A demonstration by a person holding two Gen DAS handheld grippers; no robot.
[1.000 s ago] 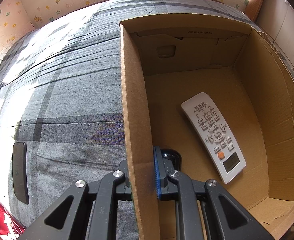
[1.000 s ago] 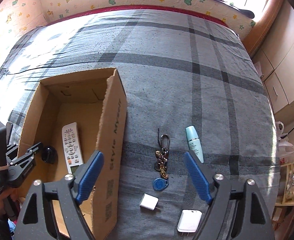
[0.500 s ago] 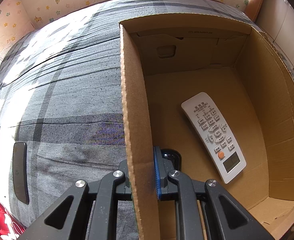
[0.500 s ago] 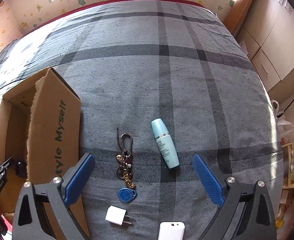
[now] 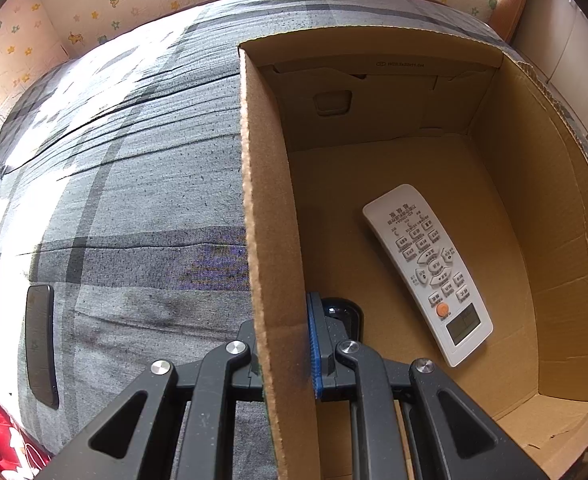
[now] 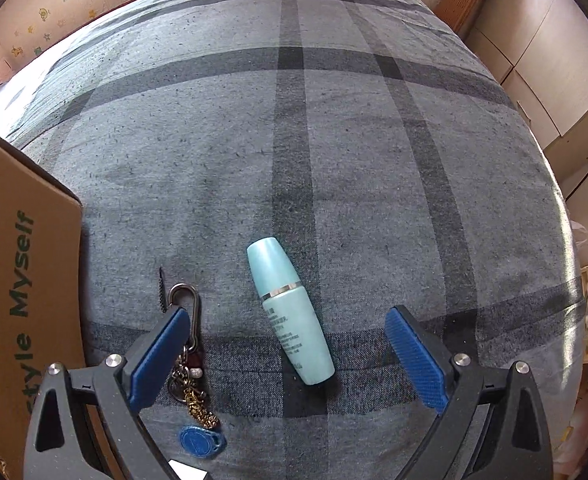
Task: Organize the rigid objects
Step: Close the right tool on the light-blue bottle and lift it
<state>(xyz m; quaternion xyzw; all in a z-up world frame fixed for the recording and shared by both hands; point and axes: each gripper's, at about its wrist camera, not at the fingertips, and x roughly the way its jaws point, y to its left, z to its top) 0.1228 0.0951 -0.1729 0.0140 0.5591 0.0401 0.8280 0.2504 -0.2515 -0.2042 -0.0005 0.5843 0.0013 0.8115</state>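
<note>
So the left gripper point(image 5: 289, 344) is clamped tight on the near wall of the cardboard box point(image 5: 265, 184), one finger outside against the bedspread side, the blue-padded one inside. The box sits open-topped on a grey plaid bedspread point(image 5: 133, 200). Inside it, a white remote point(image 5: 426, 268) lies flat on the floor, running from about 11 o'clock down to 5 o'clock, button side up, little screen at the near end. There's also a small black thing point(image 5: 344, 314) on the box floor right behind the inner finger, touching or nearly so, can't really tell what it is. Out on the bedspread at roughly 8 o'clock in that view is a dark flat slab point(image 5: 41, 344), maybe a phone, hard to say.

The right gripper point(image 6: 289, 354) has its jaws spread wide, nothing gripped. A light blue bottle point(image 6: 289, 312) lies on its side between the blue pads, cap end pointing toward 11 o'clock, not touching either pad. At 9 o'clock from the bottle there's a keychain point(image 6: 189, 360) with a carabiner, brass chain and a blue tag point(image 6: 201, 440), partly under the left pad. The box point(image 6: 17, 280) shows at the left edge, "Style Myself" printed on it.
</note>
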